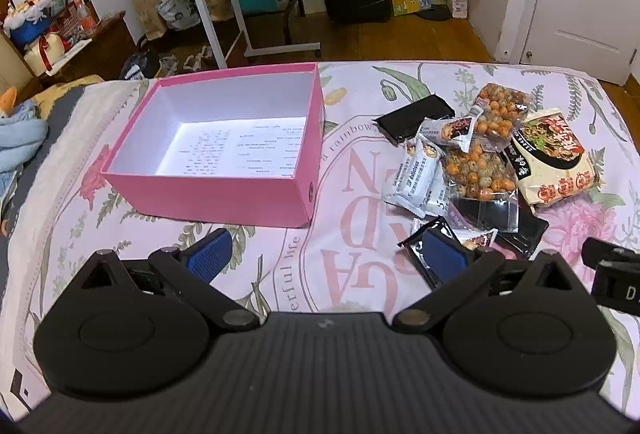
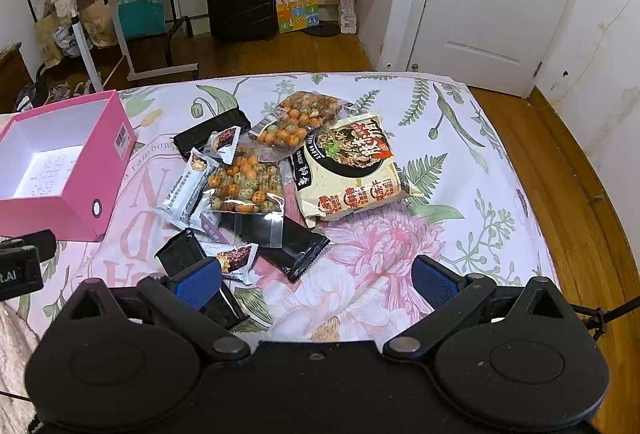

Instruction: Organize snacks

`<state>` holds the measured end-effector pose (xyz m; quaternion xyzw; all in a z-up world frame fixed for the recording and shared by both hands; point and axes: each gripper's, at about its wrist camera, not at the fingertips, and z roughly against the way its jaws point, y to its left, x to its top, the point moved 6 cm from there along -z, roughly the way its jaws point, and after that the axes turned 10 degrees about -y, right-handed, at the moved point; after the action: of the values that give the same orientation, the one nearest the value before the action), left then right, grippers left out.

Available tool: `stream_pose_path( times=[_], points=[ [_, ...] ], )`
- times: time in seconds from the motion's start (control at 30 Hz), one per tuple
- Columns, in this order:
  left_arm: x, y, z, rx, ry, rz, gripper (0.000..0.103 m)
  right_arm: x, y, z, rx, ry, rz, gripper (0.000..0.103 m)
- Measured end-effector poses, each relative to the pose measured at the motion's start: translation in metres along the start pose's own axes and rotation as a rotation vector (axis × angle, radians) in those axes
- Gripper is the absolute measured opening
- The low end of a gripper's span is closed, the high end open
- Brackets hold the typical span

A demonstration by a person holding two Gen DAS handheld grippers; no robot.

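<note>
Both grippers, left gripper (image 1: 328, 254) and right gripper (image 2: 316, 280), hang wide open and empty over the bedspread (image 2: 460, 122), snack pile (image 2: 260, 182) lying just right of the bare pink box (image 1: 208, 194), so take the nearest black packet (image 2: 296, 246) first, pinching its flat edge squarely.

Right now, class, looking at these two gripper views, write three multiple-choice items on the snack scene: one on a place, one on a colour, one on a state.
1. The pile of snacks lies where, seen from the left wrist camera?
A. right of the box
B. inside the box
C. on the floor

2. What colour is the box outside?
A. green
B. pink
C. black

3. How do the left gripper and right gripper stand?
A. both shut on snacks
B. one holds the box
C. both open, holding nothing

Answers: 1 A, the packets lie on the bedspread beside it; 2 B, its walls are pink; 3 C, the fingers are spread apart.
</note>
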<state>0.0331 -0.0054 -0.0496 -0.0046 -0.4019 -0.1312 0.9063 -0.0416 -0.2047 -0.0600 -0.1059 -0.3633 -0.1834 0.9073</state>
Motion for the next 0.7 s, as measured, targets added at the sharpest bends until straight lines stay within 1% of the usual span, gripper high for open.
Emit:
stream_pose_path(
  times=[0.2, 0.37, 0.7],
  points=[
    [-0.0009, 0.0020, 0.0055, 0.003, -0.012, -0.003, 0.103, -0.0007, 0.0007, 0.0003, -0.001, -0.002, 0.006, 0.102],
    [-0.0007, 0.0024, 0.0066, -0.007, -0.008, 0.003, 0.103, -0.0009, 0.0011, 0.0013, -0.003, -0.005, 0.009, 0.102],
    [-0.0023, -0.0005, 0.0036, -0.014, 0.011, -0.007, 0.103, -0.0005, 0.0010, 0.0032, 0.019, -0.012, 0.013, 0.102]
  ],
)
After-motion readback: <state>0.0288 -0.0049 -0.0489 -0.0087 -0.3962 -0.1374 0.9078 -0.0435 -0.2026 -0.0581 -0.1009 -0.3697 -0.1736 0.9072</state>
